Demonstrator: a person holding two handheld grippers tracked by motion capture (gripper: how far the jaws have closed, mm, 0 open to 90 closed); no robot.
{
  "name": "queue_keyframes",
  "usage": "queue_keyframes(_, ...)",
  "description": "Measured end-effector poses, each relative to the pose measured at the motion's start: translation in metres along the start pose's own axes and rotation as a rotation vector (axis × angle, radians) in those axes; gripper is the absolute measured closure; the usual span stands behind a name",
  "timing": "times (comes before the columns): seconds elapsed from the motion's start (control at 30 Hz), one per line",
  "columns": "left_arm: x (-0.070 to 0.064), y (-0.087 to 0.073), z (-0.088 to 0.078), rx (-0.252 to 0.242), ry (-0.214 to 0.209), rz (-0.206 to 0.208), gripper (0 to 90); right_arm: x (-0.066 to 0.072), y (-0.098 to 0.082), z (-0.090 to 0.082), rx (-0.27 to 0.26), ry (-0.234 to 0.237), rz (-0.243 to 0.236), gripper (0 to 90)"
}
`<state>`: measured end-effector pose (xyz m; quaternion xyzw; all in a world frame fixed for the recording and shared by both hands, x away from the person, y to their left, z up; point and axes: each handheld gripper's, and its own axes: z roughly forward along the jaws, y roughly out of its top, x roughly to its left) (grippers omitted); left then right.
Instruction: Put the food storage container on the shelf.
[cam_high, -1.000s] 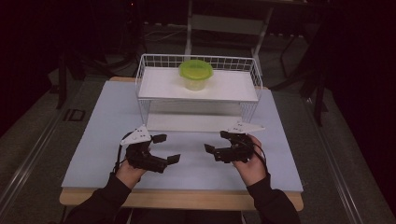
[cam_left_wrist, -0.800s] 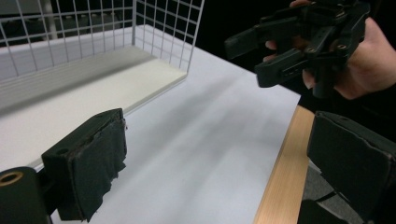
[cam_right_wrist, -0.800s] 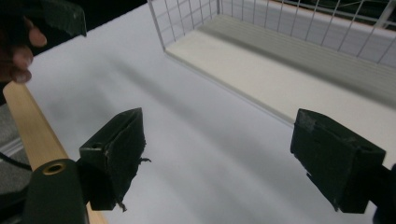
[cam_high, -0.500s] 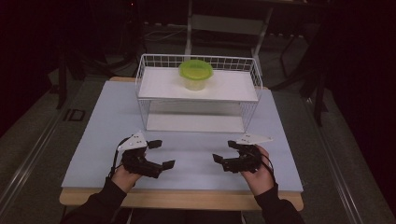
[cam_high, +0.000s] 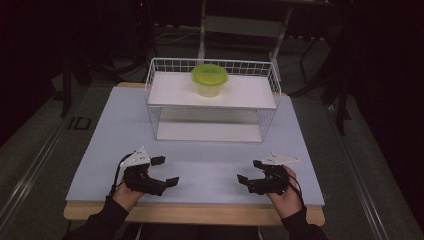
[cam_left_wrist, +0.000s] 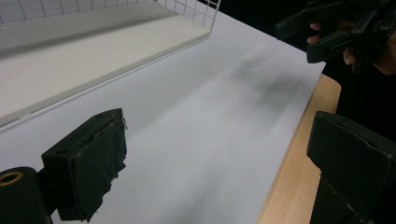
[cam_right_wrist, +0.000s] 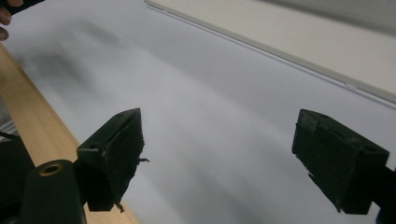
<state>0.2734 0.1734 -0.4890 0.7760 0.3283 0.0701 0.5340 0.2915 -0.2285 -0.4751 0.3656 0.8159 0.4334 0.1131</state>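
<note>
1. the left claw (cam_high: 166, 171) sits low over the near left part of the pale surface (cam_high: 210, 165), close to its wooden front edge, held in the person's left hand (cam_high: 129, 194). its jaws stand wide apart with nothing between them; in the left gripper view the left claw (cam_left_wrist: 219, 154) frames bare surface and the wooden edge strip.
2. between the two claws the pale surface lies bare, and they are well apart from each other.
3. farther back, about midway across, a white wire rack (cam_high: 212, 102) stands on the surface. on its upper shelf sits a clear container with a green lid (cam_high: 209, 79), upright, near the shelf's back rail, well apart from both claws.
4. the right claw (cam_high: 250, 171) hovers near the front right of the surface, held in the person's right hand (cam_high: 285, 195), its jaws pointing toward the left claw. its jaws are also spread open and empty; in the right gripper view the right claw (cam_right_wrist: 217, 158) shows only surface between them, with the rack's lower board (cam_right_wrist: 299, 42) beyond.
</note>
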Motion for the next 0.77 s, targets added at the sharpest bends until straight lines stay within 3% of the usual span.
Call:
queue_keyframes(0.43, 0.0, -0.006, 0.005, 0.029, -0.026, 0.0, 5.9, -0.01, -0.015, -0.008, 0.008, -0.037, -0.014, 14.9)
queue_keyframes(0.77, 0.0, -0.007, 0.001, 0.023, -0.012, -0.004, 5.9, -0.014, -0.017, -0.007, 0.016, -0.043, -0.003, 14.9)
